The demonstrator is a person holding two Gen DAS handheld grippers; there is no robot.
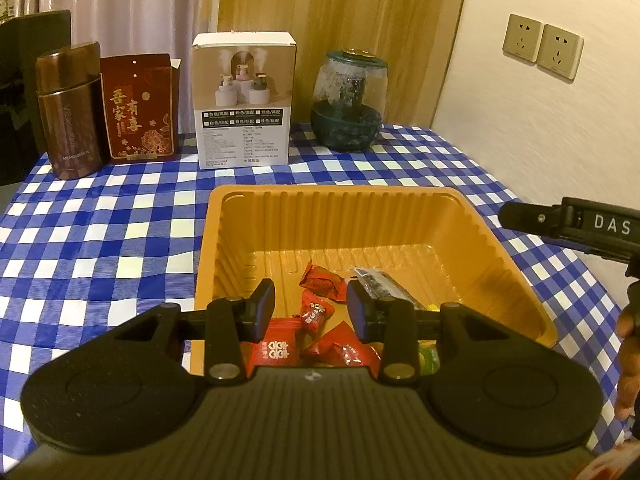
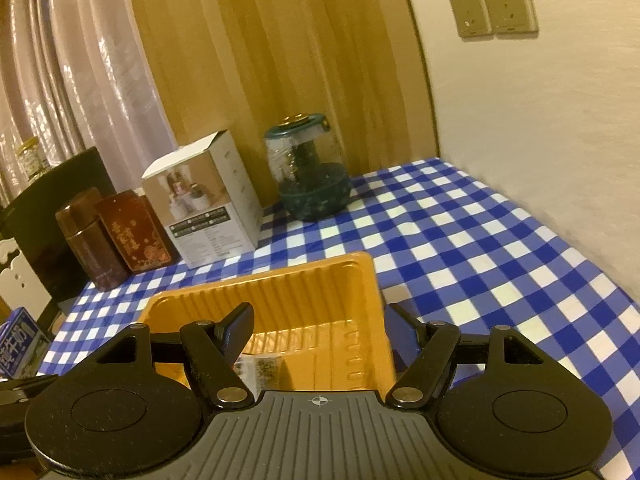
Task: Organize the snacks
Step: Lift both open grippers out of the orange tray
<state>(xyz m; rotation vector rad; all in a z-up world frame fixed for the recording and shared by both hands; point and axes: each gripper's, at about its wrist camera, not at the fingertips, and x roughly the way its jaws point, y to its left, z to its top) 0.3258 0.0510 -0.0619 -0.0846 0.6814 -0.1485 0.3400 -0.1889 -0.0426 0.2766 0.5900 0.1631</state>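
the orange tray (image 1: 500, 264) sat on the blue checked cloth (image 1: 120, 216), and the snacks lay in its near half: several red packets (image 1: 320, 280), a dark clear-wrapped packet (image 1: 380, 280) and a bit of green-yellow wrapper (image 1: 428, 356) at the near right corner.

the left gripper (image 1: 311, 306) hung over the tray's near edge, pointing down into it. its jaws stood a little apart with nothing pinched between them; the red packets showed through the gap, lying on the tray floor below.

the right gripper (image 2: 320, 328) stood spread wide and empty at the tray's right side, one finger (image 2: 236, 328) over the inside of the tray and the other (image 2: 404, 332) outside its right wall. the dark packet (image 2: 260, 372) lay in the tray just under its left finger. from the left wrist view this gripper reached in from the right edge above the cloth, with part of a hand (image 1: 628, 360) below it.

along the back of the table stood a brown tin (image 1: 70, 112), a red box (image 1: 138, 108), a white box (image 1: 242, 104) and a green jar (image 1: 350, 100).
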